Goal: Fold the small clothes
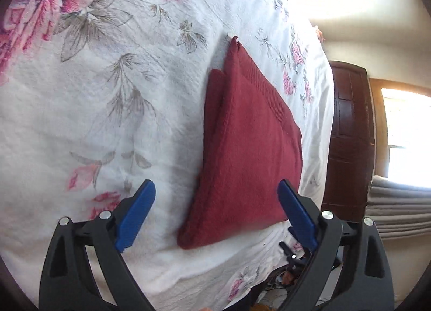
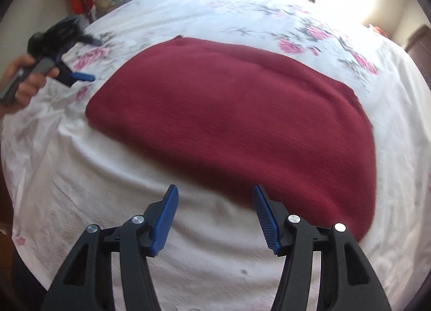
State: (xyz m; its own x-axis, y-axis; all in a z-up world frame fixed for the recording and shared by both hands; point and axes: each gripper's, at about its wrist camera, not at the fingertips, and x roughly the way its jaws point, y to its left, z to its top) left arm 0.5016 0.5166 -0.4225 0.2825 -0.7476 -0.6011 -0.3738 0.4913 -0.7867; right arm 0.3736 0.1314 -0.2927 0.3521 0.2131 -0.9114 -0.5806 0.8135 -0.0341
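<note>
A dark red knitted garment [image 1: 242, 144] lies folded flat on the bed, on a white bedspread [image 1: 113, 111] printed with pink flowers and grey leaves. It is folded into a long slab with stacked layers showing along one edge. In the left wrist view its long axis runs away from the camera, the near end broad and the far end narrowing to a small point up the bed. From the right wrist view the same garment [image 2: 237, 122] stretches crosswise, from upper left to lower right, its near long edge rounded where the fabric is doubled over.

The left gripper [image 1: 216, 189] hangs just above the near end of the garment with its blue fingers [image 1: 136, 216] spread wide; the short end of the fold sits between and just past the tips, nothing pinched. In the right wrist view that left gripper [image 2: 89, 59] shows at the left, held in a hand [image 2: 25, 82] beside the garment's short end.

The right gripper [image 2: 215, 189] is at the garment's long side, fingers [image 2: 265, 219] likewise spread and empty. The folded edge runs just ahead of the tips, the right finger over red fabric, the left one over bare bedspread [image 2: 107, 176].

Beyond the bed, a dark wooden door [image 1: 347, 136] stands by a bright window [image 1: 406, 136].
</note>
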